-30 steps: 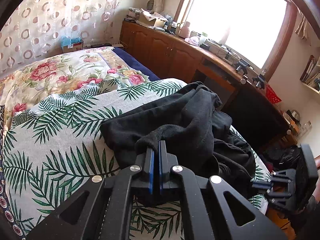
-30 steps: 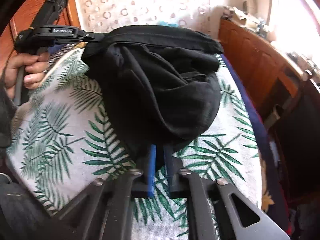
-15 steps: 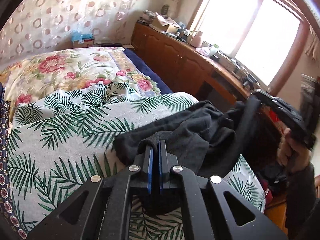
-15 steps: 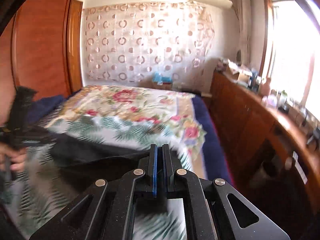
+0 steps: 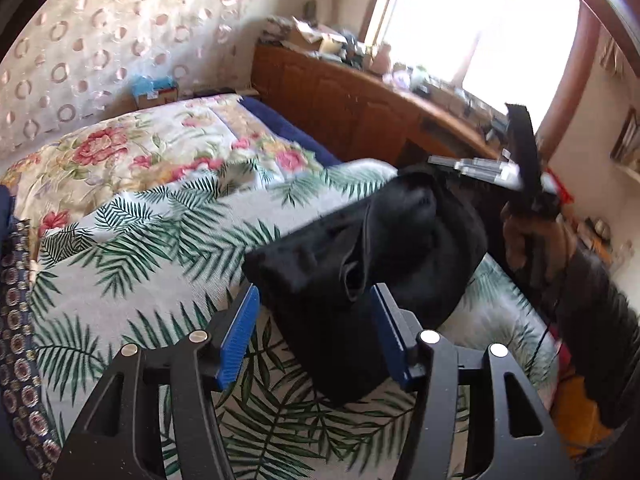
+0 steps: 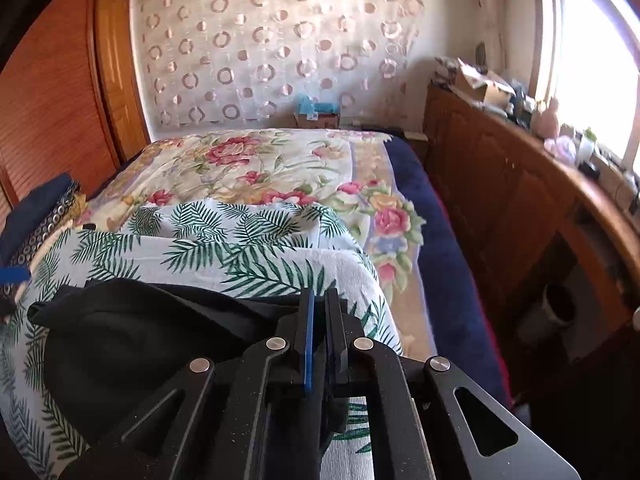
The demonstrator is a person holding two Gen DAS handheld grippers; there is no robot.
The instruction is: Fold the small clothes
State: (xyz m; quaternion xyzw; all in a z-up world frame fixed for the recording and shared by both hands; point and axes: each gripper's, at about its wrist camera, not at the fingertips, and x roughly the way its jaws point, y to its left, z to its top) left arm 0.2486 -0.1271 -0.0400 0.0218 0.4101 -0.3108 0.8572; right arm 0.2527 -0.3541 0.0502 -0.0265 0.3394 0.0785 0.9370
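A small black garment lies bunched on the palm-leaf cloth on the bed. My left gripper is open, its blue pads either side of the garment's near edge, holding nothing. The garment also shows in the right wrist view, spread to the lower left. My right gripper is shut on the garment's far edge, which is pinched between its blue pads. In the left wrist view the right gripper and the hand holding it sit beyond the garment at the right.
A floral bedspread covers the bed behind the palm-leaf cloth. A long wooden cabinet with clutter on top runs along the right under a bright window. A wooden wardrobe stands at the left. Dark patterned fabric lies at the bed's left edge.
My left gripper has opened and let go of the garment's edge. My right gripper stays shut on the garment and has carried its edge across to the bed's right side.
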